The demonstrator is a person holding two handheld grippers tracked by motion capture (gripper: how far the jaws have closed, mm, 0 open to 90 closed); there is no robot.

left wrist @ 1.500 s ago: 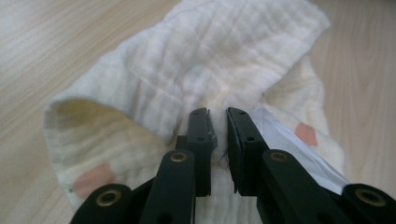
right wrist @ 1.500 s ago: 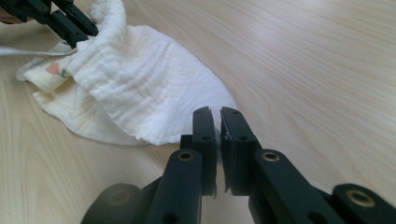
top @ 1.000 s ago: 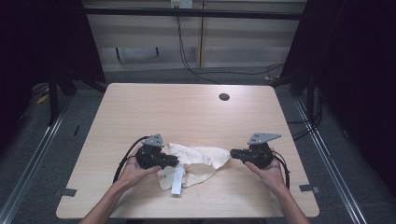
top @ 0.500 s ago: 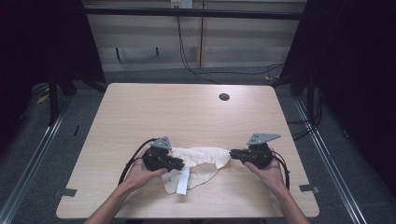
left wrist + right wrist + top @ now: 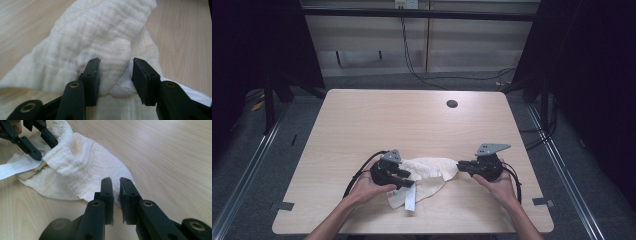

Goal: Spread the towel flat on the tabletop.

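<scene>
A cream cloth (image 5: 428,172) is seen crumpled near the table's (image 5: 412,120) front edge, between the two grippers; it is judged light, soft and limp, so it is best taken by an edge or a raised fold. The right gripper (image 5: 115,185) is nearly closed, its jaws pinching the cloth's right edge; the left gripper (image 5: 115,68) stands open around a bunched fold, nothing clamped. A white label (image 5: 410,199) and a stitched seam are shown close in the left gripper view; the whole layout is given by the high view.
</scene>
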